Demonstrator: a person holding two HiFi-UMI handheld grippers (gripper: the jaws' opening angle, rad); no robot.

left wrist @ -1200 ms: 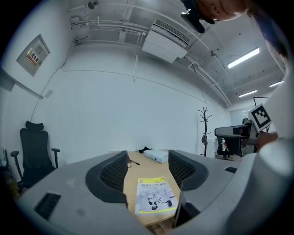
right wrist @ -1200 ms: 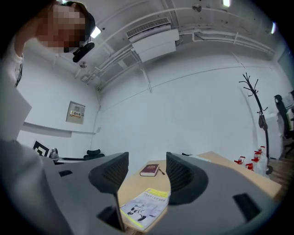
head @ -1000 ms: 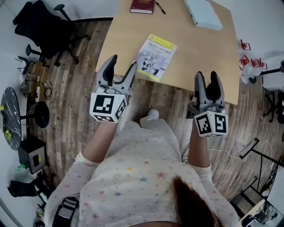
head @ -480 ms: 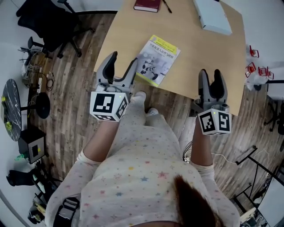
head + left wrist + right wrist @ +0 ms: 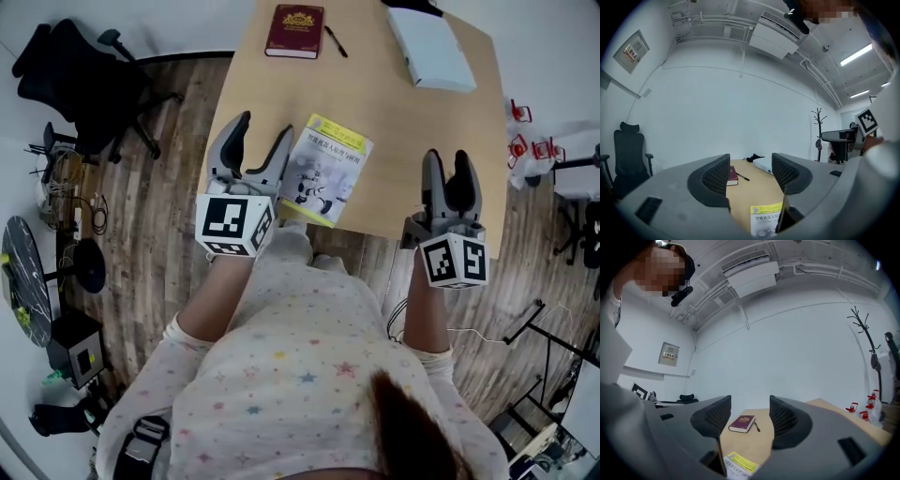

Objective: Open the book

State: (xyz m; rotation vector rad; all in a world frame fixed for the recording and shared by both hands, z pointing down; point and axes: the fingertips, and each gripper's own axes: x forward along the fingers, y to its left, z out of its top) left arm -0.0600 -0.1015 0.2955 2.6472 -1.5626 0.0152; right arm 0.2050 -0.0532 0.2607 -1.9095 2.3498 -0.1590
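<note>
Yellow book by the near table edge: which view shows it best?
Head view: the yellow book lies closed, nearly its whole cover visible, beside the left gripper. Left gripper view shows only its top strip between open jaws; right gripper view, just a corner.

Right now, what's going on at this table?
A person holds a gripper in each hand at the table's near edge. The left gripper, jaws apart and empty, hovers just beside a closed yellow-and-white book. The right gripper, also open and empty, hangs off to the side. Nothing is grasped, and the book is not yet opened.
</note>
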